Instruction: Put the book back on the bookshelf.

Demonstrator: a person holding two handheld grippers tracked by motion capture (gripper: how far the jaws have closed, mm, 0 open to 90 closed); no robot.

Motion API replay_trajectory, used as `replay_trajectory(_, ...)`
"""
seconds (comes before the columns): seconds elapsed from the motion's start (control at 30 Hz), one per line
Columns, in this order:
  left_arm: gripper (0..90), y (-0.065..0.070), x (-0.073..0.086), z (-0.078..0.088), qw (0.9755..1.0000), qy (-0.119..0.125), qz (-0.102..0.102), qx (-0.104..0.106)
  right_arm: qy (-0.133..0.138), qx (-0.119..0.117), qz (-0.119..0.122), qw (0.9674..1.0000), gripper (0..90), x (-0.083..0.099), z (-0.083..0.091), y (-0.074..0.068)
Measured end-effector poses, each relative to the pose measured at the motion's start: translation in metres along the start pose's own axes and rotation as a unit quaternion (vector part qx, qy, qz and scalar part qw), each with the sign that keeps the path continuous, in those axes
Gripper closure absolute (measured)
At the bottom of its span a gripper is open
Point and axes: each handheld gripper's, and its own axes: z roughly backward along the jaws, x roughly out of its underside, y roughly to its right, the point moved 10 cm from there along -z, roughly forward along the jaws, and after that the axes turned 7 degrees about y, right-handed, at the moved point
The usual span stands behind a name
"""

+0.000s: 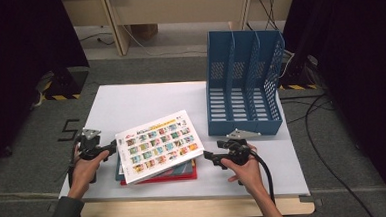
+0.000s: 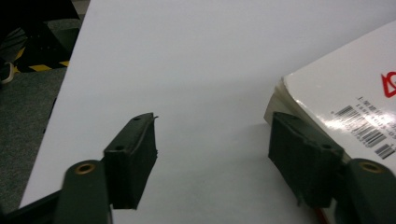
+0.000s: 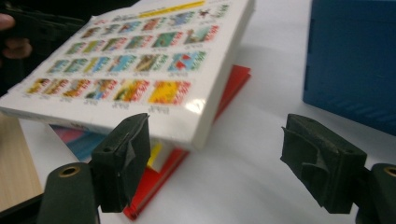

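A white book point(image 1: 158, 145) with rows of small colour pictures lies askew and tilted on top of a red book point(image 1: 182, 173) and a blue one point(image 1: 119, 170), near the table's front edge. My left gripper point(image 1: 111, 149) is at the white book's left edge. In the left gripper view its jaws point(image 2: 219, 158) stand apart over bare table, the right one against the white book's corner point(image 2: 345, 93). My right gripper point(image 1: 208, 156) is just right of the stack, open. The white book point(image 3: 140, 60) lies beyond its left jaw and only table lies between its jaws point(image 3: 224, 163).
A blue three-slot file rack point(image 1: 242, 83) stands at the table's back right, close to my right hand. The white table point(image 1: 145, 103) ends near the stack at the front. Cables run over the floor at the right.
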Motion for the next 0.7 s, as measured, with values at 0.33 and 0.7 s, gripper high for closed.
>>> replay_trajectory(0.33,16.4,-0.003,0.004,0.011,0.9995,0.0,0.015,0.028,-0.03,-0.034,-0.061,0.9971,22.4,0.001,-0.039,-0.009)
replay_trajectory(0.7,17.9,0.025,0.012,0.042,0.9978,-0.001,-0.02,0.062,-0.033,-0.069,-0.109,0.9911,25.7,0.002,-0.052,-0.014)
